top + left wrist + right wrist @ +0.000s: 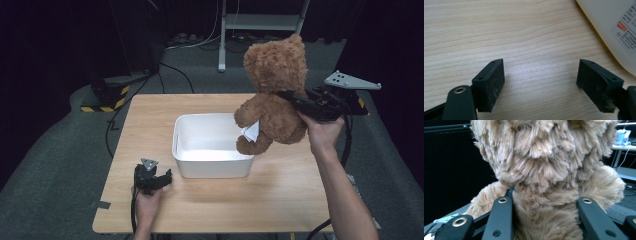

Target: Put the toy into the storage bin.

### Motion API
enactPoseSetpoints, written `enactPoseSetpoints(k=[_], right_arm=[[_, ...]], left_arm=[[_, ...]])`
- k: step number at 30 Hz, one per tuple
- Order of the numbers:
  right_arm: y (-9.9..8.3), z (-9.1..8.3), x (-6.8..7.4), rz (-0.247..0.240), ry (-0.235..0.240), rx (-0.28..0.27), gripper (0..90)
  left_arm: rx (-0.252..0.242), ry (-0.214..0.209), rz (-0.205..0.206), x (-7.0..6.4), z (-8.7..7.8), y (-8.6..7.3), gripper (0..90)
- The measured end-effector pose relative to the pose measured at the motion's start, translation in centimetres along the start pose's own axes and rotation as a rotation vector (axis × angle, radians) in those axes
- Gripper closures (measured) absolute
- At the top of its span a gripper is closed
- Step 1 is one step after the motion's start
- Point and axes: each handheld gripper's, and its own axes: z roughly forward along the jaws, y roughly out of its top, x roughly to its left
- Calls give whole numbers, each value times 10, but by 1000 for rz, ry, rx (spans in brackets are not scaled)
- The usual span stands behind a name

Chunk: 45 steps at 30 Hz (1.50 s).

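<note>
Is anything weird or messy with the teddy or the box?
Nothing looks spilled or broken. The teddy bear hangs upright in the right gripper, jaws squeezing its neck, over the white box's right edge. The left gripper rests open on the table.

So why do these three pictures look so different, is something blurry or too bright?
High view: the room behind is nearly black, while the white bin glares, its floor washed out. Left gripper view: a soft sheen on the table between the wide-open jaws; the bin's label is sharp. Right gripper view: the teddy bear is so close that its fur is slightly soft; the background is dark.
</note>
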Motion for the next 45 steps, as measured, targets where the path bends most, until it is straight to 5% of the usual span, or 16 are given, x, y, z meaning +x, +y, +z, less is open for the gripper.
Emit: enactPoseSetpoints(k=[45], right_arm=[[-4,29,18,23,75,-13,613]], left_arm=[[0,0,0,0,0,0,222]])
